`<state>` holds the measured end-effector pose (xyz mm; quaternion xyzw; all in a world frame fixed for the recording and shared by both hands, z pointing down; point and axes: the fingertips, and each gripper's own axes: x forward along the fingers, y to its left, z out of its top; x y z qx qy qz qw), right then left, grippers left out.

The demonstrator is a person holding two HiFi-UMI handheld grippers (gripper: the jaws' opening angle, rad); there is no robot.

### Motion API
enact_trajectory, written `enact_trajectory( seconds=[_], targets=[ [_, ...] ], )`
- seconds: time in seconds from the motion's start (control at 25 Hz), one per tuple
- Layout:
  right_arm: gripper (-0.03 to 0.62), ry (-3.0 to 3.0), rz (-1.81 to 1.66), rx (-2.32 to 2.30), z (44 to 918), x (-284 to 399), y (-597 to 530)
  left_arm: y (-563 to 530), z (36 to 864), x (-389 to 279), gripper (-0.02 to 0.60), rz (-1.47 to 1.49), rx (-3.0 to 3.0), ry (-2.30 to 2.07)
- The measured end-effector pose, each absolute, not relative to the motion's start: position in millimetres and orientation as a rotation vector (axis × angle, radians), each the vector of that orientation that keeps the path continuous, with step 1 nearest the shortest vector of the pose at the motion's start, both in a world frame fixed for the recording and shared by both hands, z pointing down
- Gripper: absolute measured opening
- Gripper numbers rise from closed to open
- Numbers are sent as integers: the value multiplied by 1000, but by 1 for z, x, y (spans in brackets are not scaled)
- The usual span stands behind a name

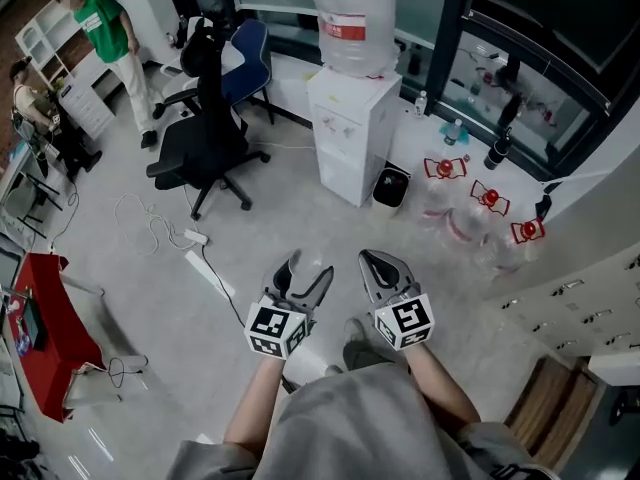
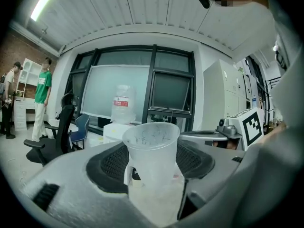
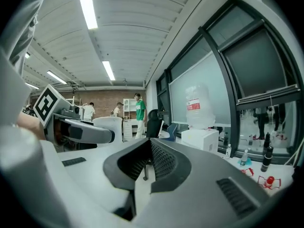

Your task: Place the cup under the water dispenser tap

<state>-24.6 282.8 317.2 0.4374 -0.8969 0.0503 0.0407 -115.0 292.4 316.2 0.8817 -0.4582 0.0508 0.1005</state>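
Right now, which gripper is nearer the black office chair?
Left. In the head view the left gripper, holding the cup, is below and to the right of the black office chair. The right gripper is farther right, on the far side of the left one.

The water bottle point(image 1: 352, 18) on the water dispenser point(image 1: 345, 133) is cut off by the top edge of the head view, and the tap is too small to tell. In the left gripper view, the lower part of the cup point(image 2: 152, 148) is hidden between the jaws of the left gripper point(image 2: 154, 167).
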Motion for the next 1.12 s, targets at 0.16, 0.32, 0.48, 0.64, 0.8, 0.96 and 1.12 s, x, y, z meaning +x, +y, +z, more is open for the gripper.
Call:
enact_trajectory(
  seconds=[0.16,0.32,0.48,0.64,0.8,0.96,1.12],
  targets=[
    [10,-2762,185,1339,319,-12,249,259,315,-103,299,166,2600,-1362],
    [10,-2780,219,1335,322,-2,221,233,318,-92,299,195,2586,-1368],
    [11,-2798,251,1325,325,8,201,211,318,-85,299,206,2573,-1389],
    [10,-2806,294,1322,331,16,183,196,321,-77,299,225,2568,-1399],
    [11,-2813,321,1318,337,17,169,180,325,-73,299,239,2571,-1395],
    [11,-2812,337,1313,343,16,154,163,328,-72,299,246,2576,-1390],
    [11,-2805,342,1335,345,14,133,139,331,-75,299,248,2587,-1374]
  ],
)
